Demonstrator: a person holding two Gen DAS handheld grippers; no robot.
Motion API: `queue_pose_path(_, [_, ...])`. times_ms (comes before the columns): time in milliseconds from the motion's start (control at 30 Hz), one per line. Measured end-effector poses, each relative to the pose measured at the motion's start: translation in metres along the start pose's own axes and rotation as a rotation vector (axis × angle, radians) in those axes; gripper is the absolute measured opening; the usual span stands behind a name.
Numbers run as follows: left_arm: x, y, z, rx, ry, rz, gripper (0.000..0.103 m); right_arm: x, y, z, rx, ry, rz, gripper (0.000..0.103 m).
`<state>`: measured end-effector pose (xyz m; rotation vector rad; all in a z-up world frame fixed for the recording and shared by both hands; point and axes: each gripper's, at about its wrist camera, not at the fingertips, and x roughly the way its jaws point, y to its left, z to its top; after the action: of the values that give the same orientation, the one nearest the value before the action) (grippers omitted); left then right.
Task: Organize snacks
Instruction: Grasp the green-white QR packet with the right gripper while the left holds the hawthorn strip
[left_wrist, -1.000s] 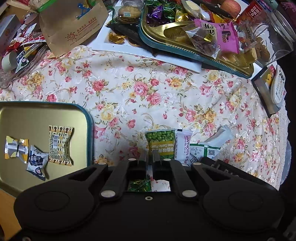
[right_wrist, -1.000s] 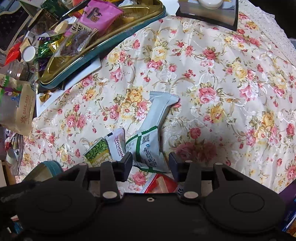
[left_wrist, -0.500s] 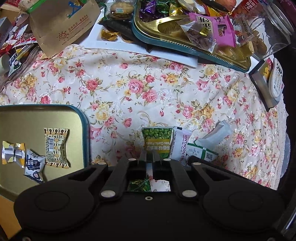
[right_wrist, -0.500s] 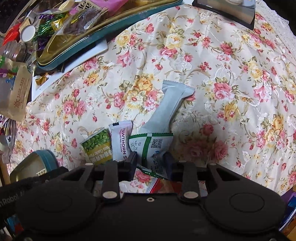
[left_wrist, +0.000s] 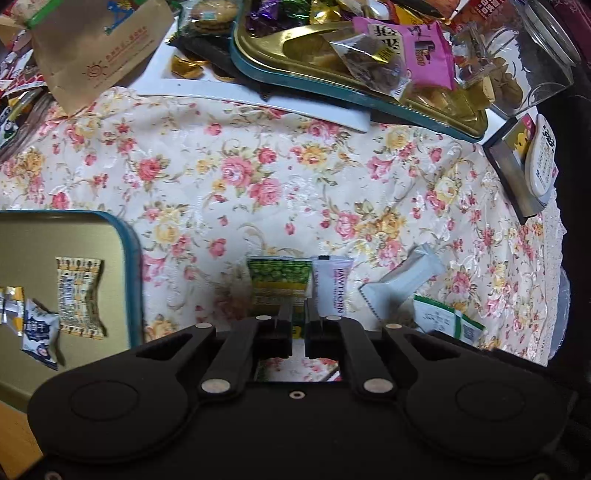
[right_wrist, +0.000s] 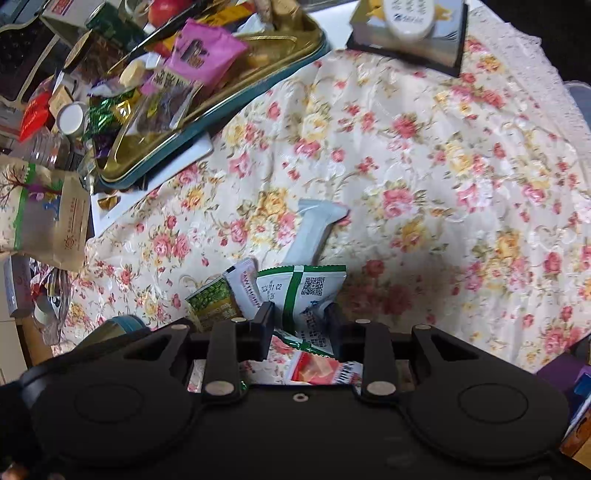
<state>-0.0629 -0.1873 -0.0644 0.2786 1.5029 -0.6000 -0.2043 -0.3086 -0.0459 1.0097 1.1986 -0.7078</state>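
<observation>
In the left wrist view my left gripper (left_wrist: 298, 317) is shut on the near edge of a green pea snack packet (left_wrist: 277, 280), which lies next to a white hawthorn stick packet (left_wrist: 330, 282) on the floral cloth. In the right wrist view my right gripper (right_wrist: 300, 314) has its jaws around a white-and-green packet (right_wrist: 306, 291), pinching it. A grey-white bar wrapper (right_wrist: 314, 229) lies beyond it. The pea packet (right_wrist: 214, 302) and the hawthorn packet (right_wrist: 245, 286) sit left of it. A red packet (right_wrist: 317, 369) lies under the right gripper.
A gold tray with a teal rim (left_wrist: 135, 266) at the left holds three small packets (left_wrist: 77, 295). A cluttered gold tray (left_wrist: 332, 77) with several snacks, a paper bag (left_wrist: 99, 48) and a clear jar (left_wrist: 535, 55) line the back. A box with a white tub (left_wrist: 524, 162) stands right.
The right gripper's jaws have closed in on the white-and-green packet, which has lifted and shifted right. The left gripper stays shut on the pea packet and has edged forward.
</observation>
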Motion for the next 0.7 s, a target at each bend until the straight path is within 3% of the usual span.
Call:
queue_pose_path(300, [0.025, -0.02, -0.001, -0.028, 0.006, -0.043, 0.011, -0.038, -0.032, 0.003, 0.041, -0.064, 0.003, 0.032])
queue_pose_path(700, [0.048, -0.028, -0.002, -0.033, 0.014, 0.026, 0.011, -0.044, -0.035, 0.003, 0.019, -0.074, 0.027, 0.032])
